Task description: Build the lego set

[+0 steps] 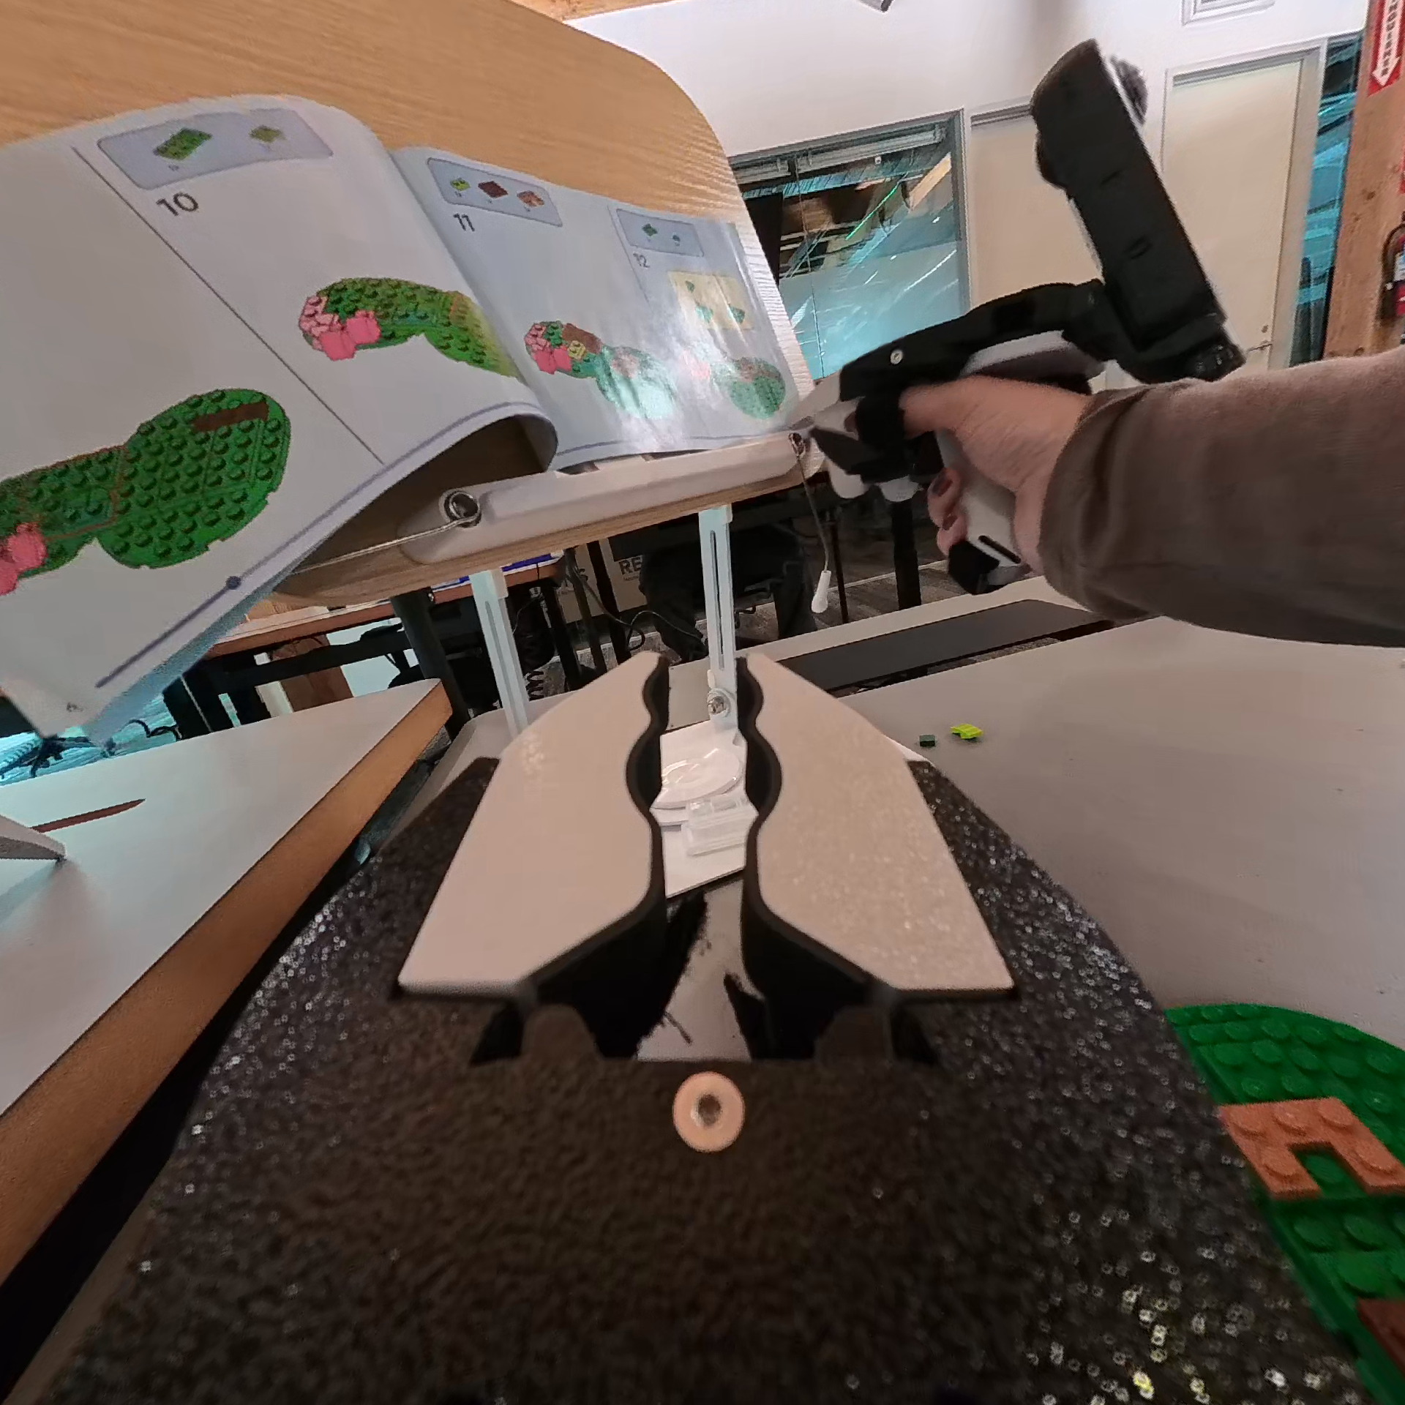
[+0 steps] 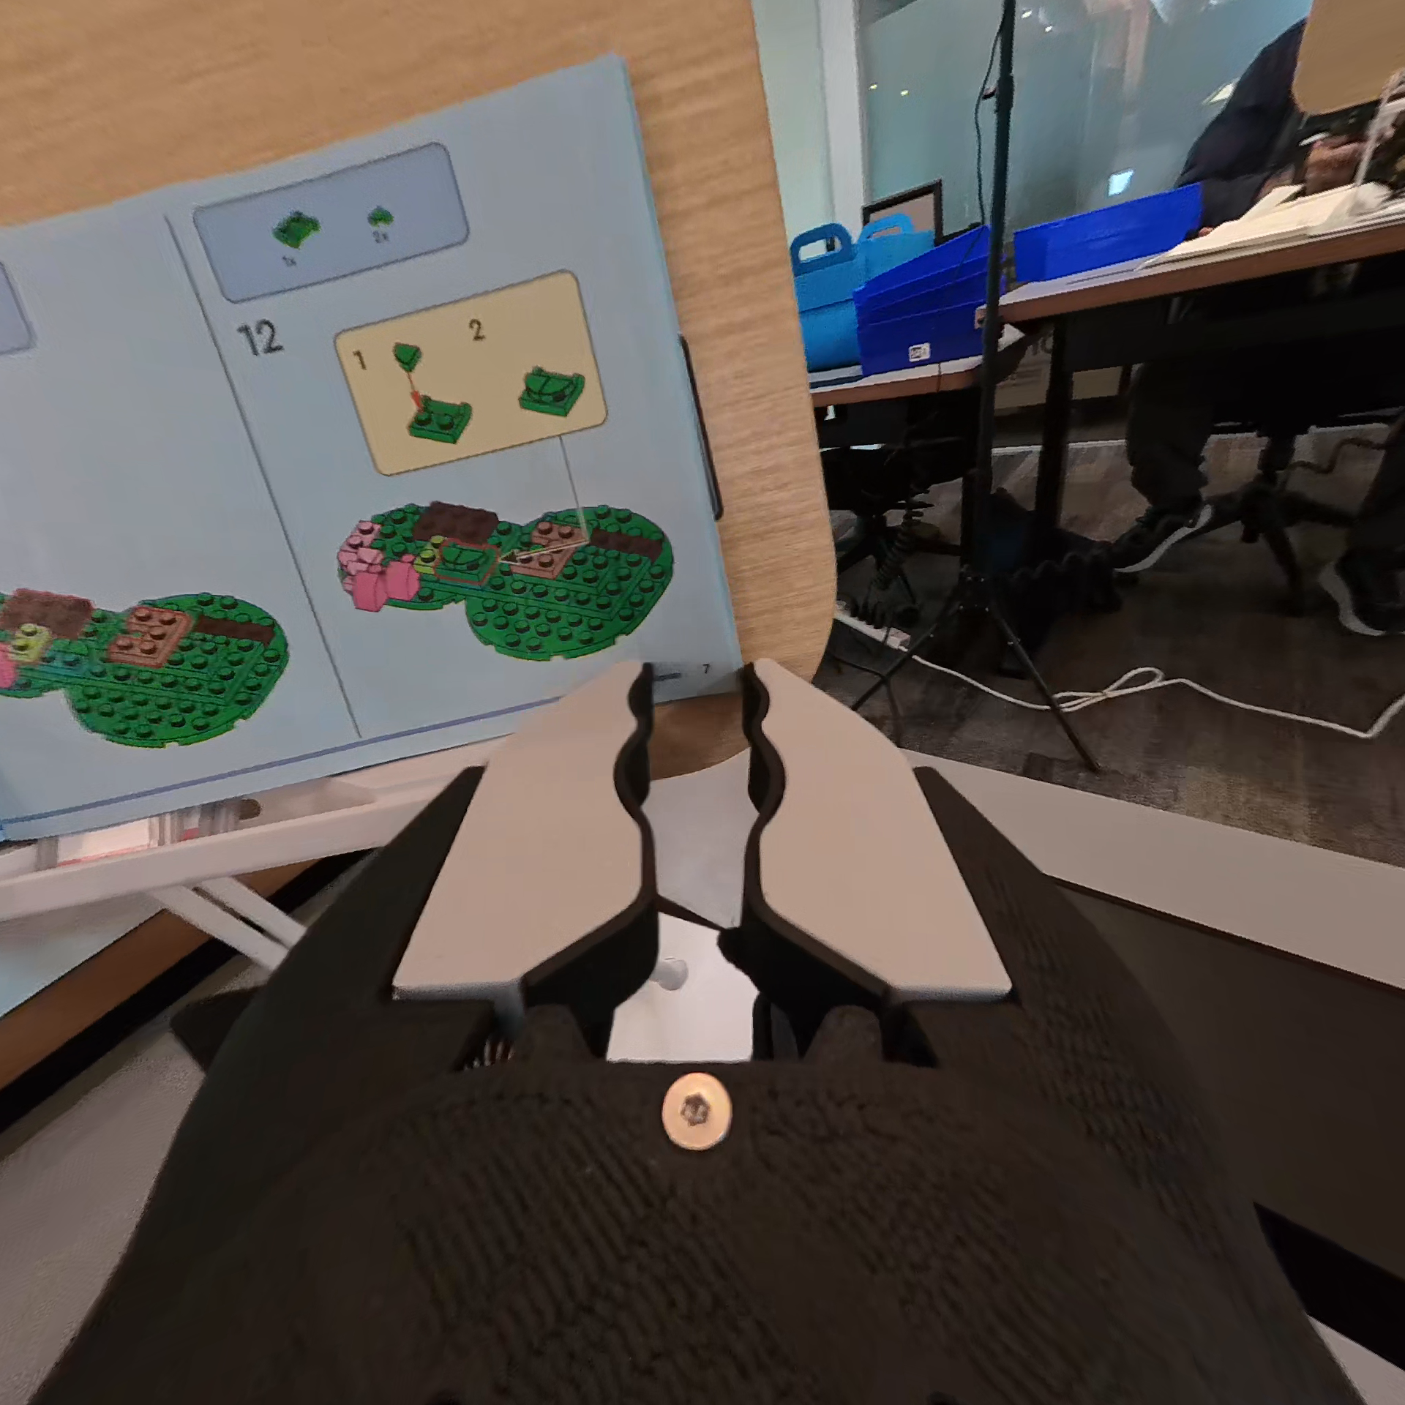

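The instruction booklet [image 1: 319, 319] lies open on a tilted wooden stand [image 1: 456, 68]. My left gripper [image 1: 703, 669] is open and empty, held low over the grey table and pointing at the stand's white foot [image 1: 696, 775]. The green Lego baseplate [image 1: 1285, 1064] with an orange-brown piece [image 1: 1308, 1148] lies at the lower right. Two small green pieces [image 1: 965, 731] lie farther back on the table. My right gripper [image 2: 696, 677] is open and empty, with its tips at the lower right corner of the booklet's right page [image 2: 456, 456]. It also shows in the left wrist view [image 1: 836, 456], held by a hand.
A second table with a wood edge [image 1: 228, 912] stands to the left. Behind the stand are a tripod [image 2: 988, 532], white cables on the floor [image 2: 1140, 684], blue bins [image 2: 912, 304] and a seated person [image 2: 1232, 304] at another table. Tip to tip, the grippers are about 25 cm apart.
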`<action>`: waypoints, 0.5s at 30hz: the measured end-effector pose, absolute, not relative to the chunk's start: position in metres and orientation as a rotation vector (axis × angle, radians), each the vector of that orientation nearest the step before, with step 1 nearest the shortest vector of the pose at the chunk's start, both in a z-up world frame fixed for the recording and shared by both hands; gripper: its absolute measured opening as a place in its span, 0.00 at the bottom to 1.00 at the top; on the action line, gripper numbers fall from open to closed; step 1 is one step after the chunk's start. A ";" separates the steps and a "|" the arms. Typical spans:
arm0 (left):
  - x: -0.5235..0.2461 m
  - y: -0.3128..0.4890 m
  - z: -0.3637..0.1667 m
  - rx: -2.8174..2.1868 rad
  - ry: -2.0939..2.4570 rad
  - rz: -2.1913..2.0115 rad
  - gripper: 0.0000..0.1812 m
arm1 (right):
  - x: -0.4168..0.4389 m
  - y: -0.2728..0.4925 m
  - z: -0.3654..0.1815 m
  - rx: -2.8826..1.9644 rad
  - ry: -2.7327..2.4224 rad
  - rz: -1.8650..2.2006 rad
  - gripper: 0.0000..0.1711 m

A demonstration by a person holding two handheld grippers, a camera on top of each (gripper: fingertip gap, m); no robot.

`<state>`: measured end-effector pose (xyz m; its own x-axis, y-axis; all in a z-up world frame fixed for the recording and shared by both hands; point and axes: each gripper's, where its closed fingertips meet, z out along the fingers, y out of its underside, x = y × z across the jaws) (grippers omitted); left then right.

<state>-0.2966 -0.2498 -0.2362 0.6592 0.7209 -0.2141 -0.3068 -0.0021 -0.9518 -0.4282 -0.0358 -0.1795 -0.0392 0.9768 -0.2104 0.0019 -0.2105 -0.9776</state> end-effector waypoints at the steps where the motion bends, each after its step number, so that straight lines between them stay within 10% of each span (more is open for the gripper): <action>1: -0.297 -0.250 -0.236 -1.345 -0.386 0.840 0.09 | -0.427 -0.035 -0.180 -1.329 -1.131 1.367 0.08; 15: -0.295 -0.248 -0.237 -1.353 -0.372 0.844 0.09 | -0.417 -0.032 -0.176 -1.219 -1.123 1.190 0.00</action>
<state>-0.2951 -0.2477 -0.2367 0.6613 0.7147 -0.2277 -0.3142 -0.0117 -0.9493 -0.4174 -0.0322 -0.1756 0.0660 0.9977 -0.0148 -0.0424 -0.0120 -0.9990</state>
